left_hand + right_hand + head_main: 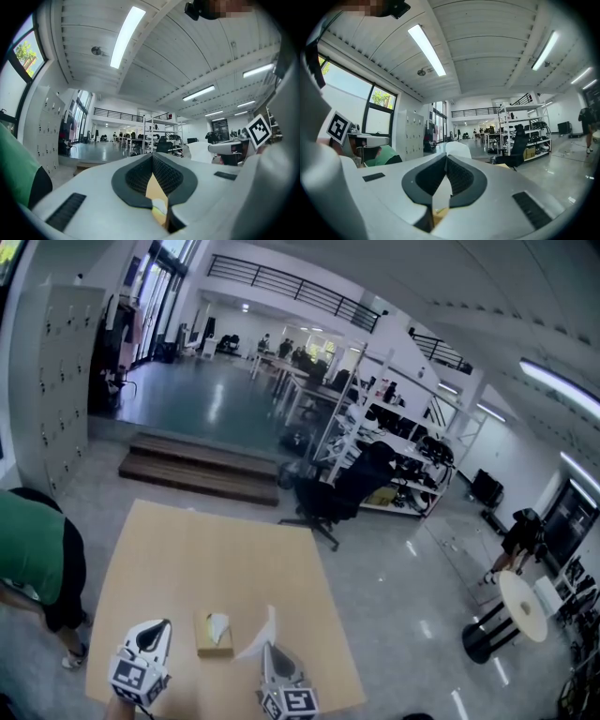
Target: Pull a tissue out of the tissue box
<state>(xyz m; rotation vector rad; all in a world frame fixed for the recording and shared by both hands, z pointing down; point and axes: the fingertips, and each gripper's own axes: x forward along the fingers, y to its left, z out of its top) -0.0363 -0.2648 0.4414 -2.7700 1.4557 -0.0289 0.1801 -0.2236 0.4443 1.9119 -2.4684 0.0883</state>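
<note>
The tissue box [215,637] is a small tan carton with a white tissue tuft on top, lying on the light wooden table [216,549] near its front edge. Just right of the box, my right gripper [268,647] is shut on a white tissue [262,634], which rises from the jaws in a point. In the right gripper view that tissue [457,148] stands up past the closed tips of the right gripper [446,156]. My left gripper [163,624] hovers left of the box; its jaws meet at the tip with nothing in them [152,156].
A person in a green shirt [33,554] bends at the table's left side. Beyond the far edge are a black office chair [333,493] and wooden steps [197,470]. A small round white table [521,606] stands far right.
</note>
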